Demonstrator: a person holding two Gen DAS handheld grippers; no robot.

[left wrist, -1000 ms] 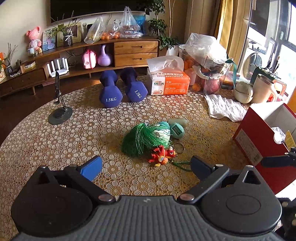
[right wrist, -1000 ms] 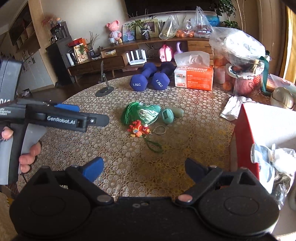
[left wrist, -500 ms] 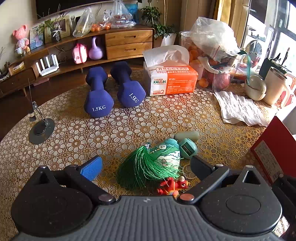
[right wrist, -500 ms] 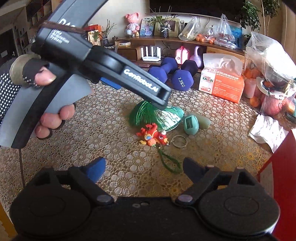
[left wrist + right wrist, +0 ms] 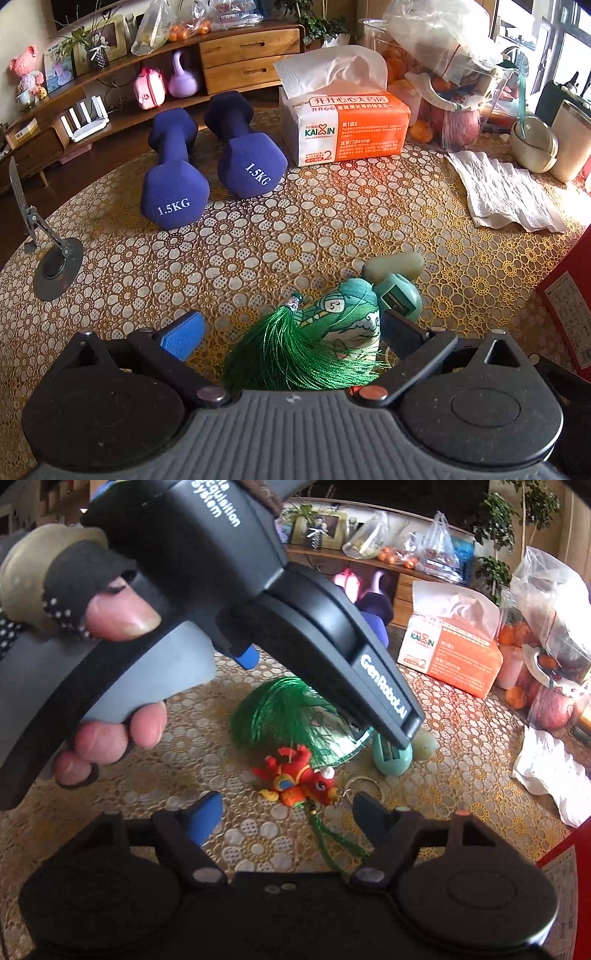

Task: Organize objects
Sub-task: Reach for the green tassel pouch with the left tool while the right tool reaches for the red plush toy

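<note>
A green tasselled pouch (image 5: 332, 332) lies on the lace tablecloth (image 5: 295, 229), and my left gripper (image 5: 291, 328) hangs open over it, one finger on each side, pads clear of it. A teal egg-shaped sharpener (image 5: 400, 299) and a pale green stone (image 5: 393, 264) lie just past the pouch. In the right wrist view a red dragon keychain (image 5: 303, 781) with a ring and green cord lies just ahead of my right gripper (image 5: 288, 808). Its jaws are closing, wide apart, with nothing pressed between them. The left gripper's body (image 5: 258, 609) and a gloved hand (image 5: 107, 701) fill the upper left.
Two blue dumbbells (image 5: 207, 166) and an orange tissue box (image 5: 347, 125) stand at the back. A bag of fruit (image 5: 450, 81), a crumpled paper towel (image 5: 506, 195) and cups sit to the right. A red box (image 5: 569, 314) is at the right edge, a small black stand (image 5: 51, 258) at the left.
Both grippers have come forward and down toward the small items. The pouch now lies between the left fingers. The right jaws have narrowed and the keychain is much nearer.
</note>
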